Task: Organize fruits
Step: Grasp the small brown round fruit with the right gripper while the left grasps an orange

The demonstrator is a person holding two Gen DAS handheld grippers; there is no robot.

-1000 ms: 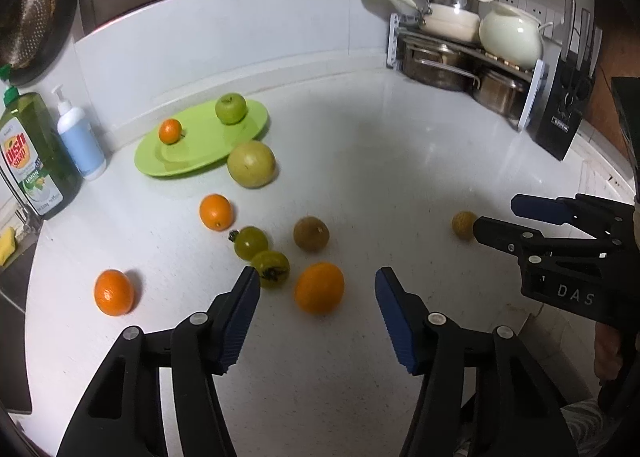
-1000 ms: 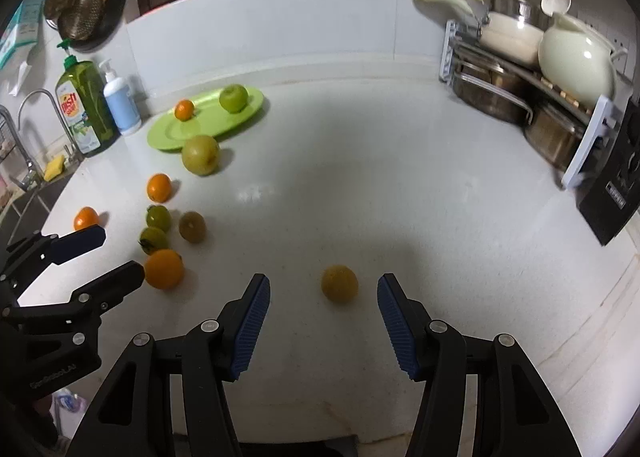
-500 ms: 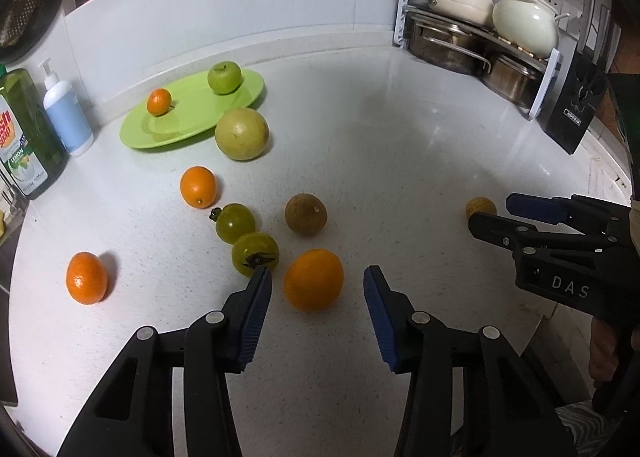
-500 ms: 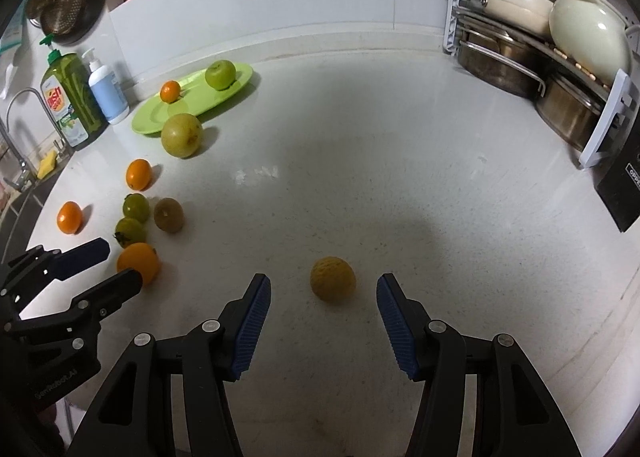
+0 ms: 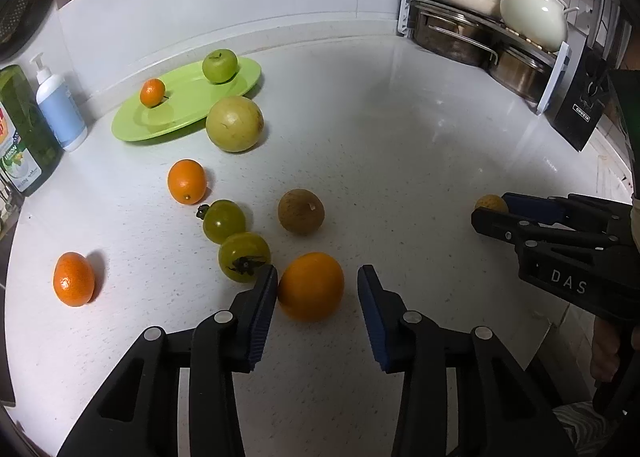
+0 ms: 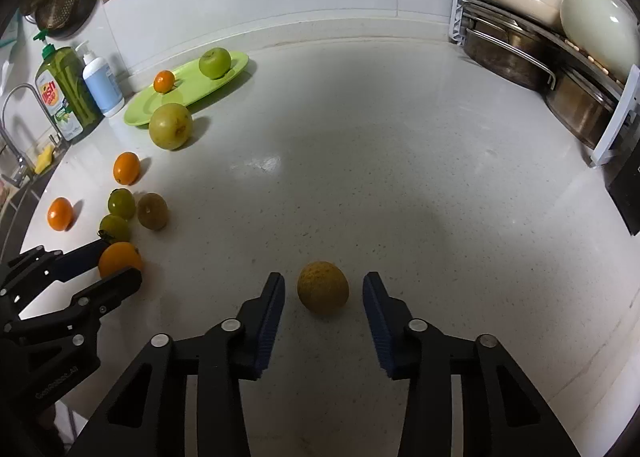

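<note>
My left gripper (image 5: 317,277) is open, its blue pads on either side of a large orange (image 5: 311,286) that rests on the white counter. My right gripper (image 6: 324,284) is open around a dull yellow round fruit (image 6: 322,292), also on the counter. A green plate (image 5: 176,111) at the back left holds a green apple (image 5: 219,64) and a small orange (image 5: 152,92). A big yellow-green fruit (image 5: 234,123), two more oranges (image 5: 187,181) (image 5: 73,278), two green persimmons (image 5: 223,219) (image 5: 244,256) and a brown fruit (image 5: 301,211) lie loose.
A soap bottle (image 5: 60,108) and a green dish-soap bottle (image 5: 22,129) stand at the left by the sink. A rack of pots (image 5: 476,29) and a knife block (image 5: 580,105) fill the back right corner. The counter's front edge runs close on the right.
Both grippers moved forward and down. The left one now has the large orange between its pads, and the right one has the yellow fruit between its pads. Both jaws narrowed a little.
</note>
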